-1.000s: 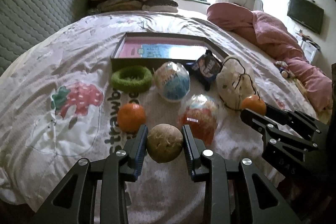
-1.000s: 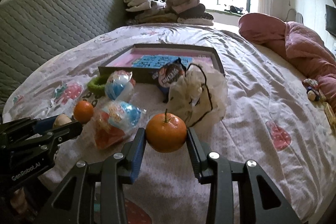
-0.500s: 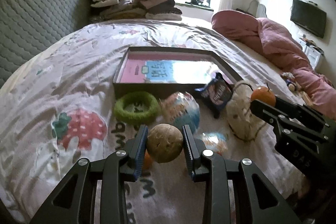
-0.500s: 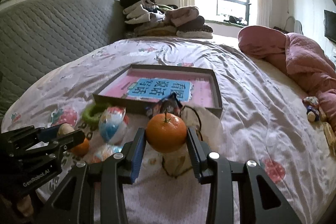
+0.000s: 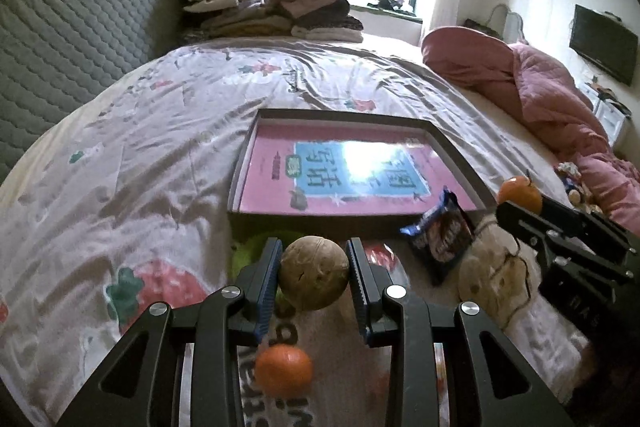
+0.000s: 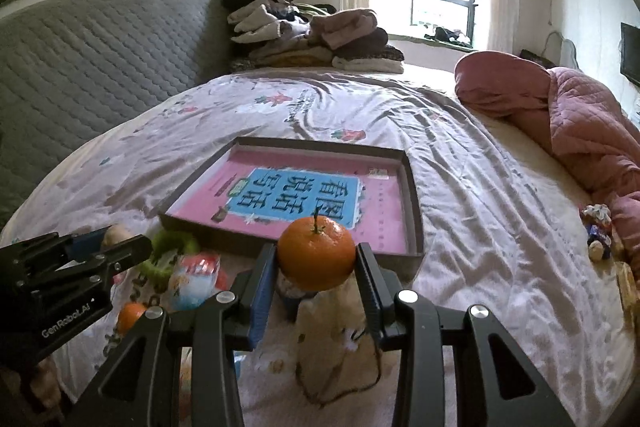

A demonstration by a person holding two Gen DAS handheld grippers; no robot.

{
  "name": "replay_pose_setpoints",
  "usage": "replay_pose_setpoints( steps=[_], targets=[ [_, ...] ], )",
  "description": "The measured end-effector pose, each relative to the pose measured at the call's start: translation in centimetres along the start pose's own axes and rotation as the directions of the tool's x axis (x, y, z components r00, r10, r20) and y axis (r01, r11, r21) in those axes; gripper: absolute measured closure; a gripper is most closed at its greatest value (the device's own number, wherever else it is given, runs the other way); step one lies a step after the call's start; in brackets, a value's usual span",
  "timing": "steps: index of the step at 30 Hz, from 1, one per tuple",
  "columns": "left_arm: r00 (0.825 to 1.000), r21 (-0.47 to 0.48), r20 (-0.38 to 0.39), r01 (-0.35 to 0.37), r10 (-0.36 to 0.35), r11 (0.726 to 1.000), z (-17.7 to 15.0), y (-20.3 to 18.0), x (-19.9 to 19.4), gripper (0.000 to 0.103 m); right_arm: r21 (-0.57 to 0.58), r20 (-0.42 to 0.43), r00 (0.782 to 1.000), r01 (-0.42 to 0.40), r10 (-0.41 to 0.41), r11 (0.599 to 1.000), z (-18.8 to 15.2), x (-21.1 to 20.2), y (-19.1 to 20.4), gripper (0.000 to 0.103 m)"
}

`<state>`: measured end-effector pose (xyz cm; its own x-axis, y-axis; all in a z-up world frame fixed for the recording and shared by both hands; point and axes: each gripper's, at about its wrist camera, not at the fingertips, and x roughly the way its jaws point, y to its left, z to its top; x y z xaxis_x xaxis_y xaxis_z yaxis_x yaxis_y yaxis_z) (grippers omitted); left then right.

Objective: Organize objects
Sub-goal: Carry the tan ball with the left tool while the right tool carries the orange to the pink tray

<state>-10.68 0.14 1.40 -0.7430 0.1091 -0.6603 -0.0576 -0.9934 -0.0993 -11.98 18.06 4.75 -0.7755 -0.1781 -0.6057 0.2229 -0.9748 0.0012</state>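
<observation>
My left gripper (image 5: 314, 273) is shut on a brown round ball (image 5: 313, 273), held above the bedspread just short of the shallow dark tray (image 5: 460, 151) with a pink and blue book in it. My right gripper (image 6: 316, 257) is shut on an orange with a stem (image 6: 316, 253), also lifted near the tray's (image 6: 414, 187) front edge. The right gripper and its orange (image 5: 519, 193) show at the right of the left wrist view. A second orange (image 5: 283, 369) lies on the bed below the left gripper.
On the bedspread in front of the tray lie a green ring (image 6: 170, 251), a wrapped ball toy (image 6: 196, 277), a dark snack packet (image 5: 440, 237) and a cream drawstring pouch (image 5: 494, 279). Folded clothes (image 5: 272, 7) and a pink quilt (image 5: 540, 95) sit farther back.
Both grippers have risen and moved toward the tray with the ball and the orange held. The items on the bed now sit lower in both views.
</observation>
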Motion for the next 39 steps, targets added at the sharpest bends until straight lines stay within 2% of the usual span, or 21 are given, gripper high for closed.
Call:
replay_pose_setpoints(
  steps=[9, 20, 27, 33, 39],
  targets=[
    [1.000, -0.015, -0.021, -0.019, 0.018, 1.000, 3.2, 0.8, 2.4, 0.070, 0.021, -0.038, 0.999, 0.032, -0.031, 0.999, 2.9, 2.9, -2.2, 0.063],
    [0.997, -0.007, -0.069, -0.040, 0.039, 0.999, 5.9, 1.4, 6.1, 0.070, 0.037, -0.112, 0.993, 0.037, -0.032, 0.999, 4.0, 6.6, -3.9, 0.063],
    [0.988, -0.014, -0.146, -0.050, 0.048, 0.999, 6.3, 2.2, 9.5, 0.070, 0.039, -0.168, 0.985, 0.044, -0.037, 0.998, 4.0, 9.2, -4.6, 0.063],
    [0.982, -0.007, -0.182, -0.052, 0.050, 0.999, 6.4, 2.4, 11.2, 0.070, 0.035, -0.209, 0.978, 0.026, -0.018, 0.999, 3.8, 11.0, -4.6, 0.063],
    [0.971, 0.014, -0.229, -0.063, 0.064, 0.998, 6.5, 2.1, 13.1, 0.070, 0.032, -0.264, 0.964, 0.042, -0.032, 0.999, 3.4, 12.5, -4.8, 0.063]
  ],
)
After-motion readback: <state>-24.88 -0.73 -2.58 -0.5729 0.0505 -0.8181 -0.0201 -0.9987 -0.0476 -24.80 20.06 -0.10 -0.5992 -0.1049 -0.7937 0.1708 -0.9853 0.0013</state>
